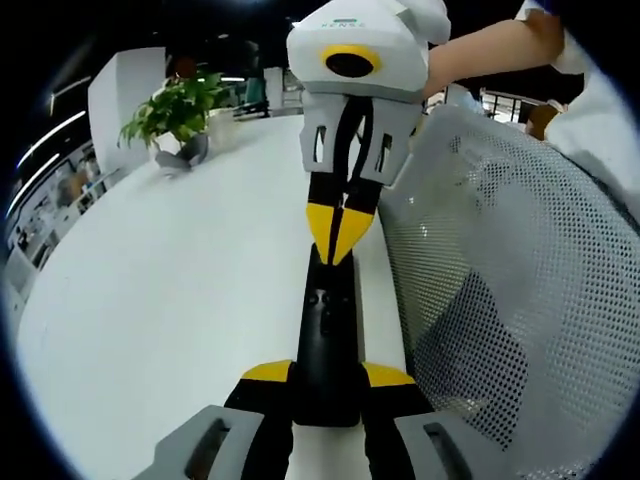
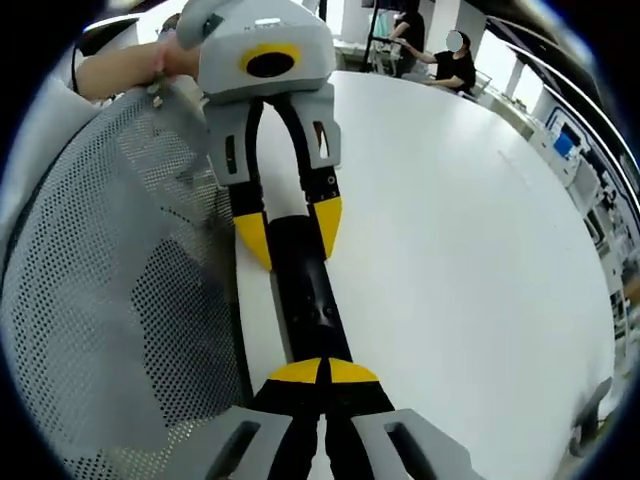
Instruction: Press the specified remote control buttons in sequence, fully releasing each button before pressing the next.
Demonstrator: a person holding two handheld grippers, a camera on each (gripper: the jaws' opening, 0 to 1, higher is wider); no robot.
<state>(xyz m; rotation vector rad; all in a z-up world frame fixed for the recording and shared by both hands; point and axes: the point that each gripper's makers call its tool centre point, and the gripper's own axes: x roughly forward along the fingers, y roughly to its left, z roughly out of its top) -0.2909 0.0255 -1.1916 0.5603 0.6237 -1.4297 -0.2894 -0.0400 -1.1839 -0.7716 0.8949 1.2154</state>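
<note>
In the left gripper view, a potted plant (image 1: 175, 118) stands toward the far left corner of the white table (image 1: 170, 290). Right of it, a black remote control (image 1: 328, 345) lies along the table's right edge, lengthwise away from the camera. The left gripper (image 1: 327, 378) has its yellow-tipped jaws spread just wide enough to take the near end of the remote between them, one jaw against each long side (so it clamps the remote). At the remote's far end the right gripper (image 1: 342, 232) comes down from above with its yellow tips drawn together into a point, resting on the remote's top face just beyond a cluster of small buttons. Further right, a white mesh chair back (image 1: 520, 300) stands just beside the table edge, and a person's forearm (image 1: 490, 50) reaches in above it.

In the right gripper view, the chair back (image 2: 120, 280) sits at left, with a hand (image 2: 170, 60) behind the left gripper (image 2: 290, 225), whose jaws straddle the remote's (image 2: 305, 290) far end. The right gripper's (image 2: 322, 372) tips are closed together, touching the remote's near end. The table (image 2: 460, 260) spreads to the right; a seated person (image 2: 455, 65) is at its far edge.
</note>
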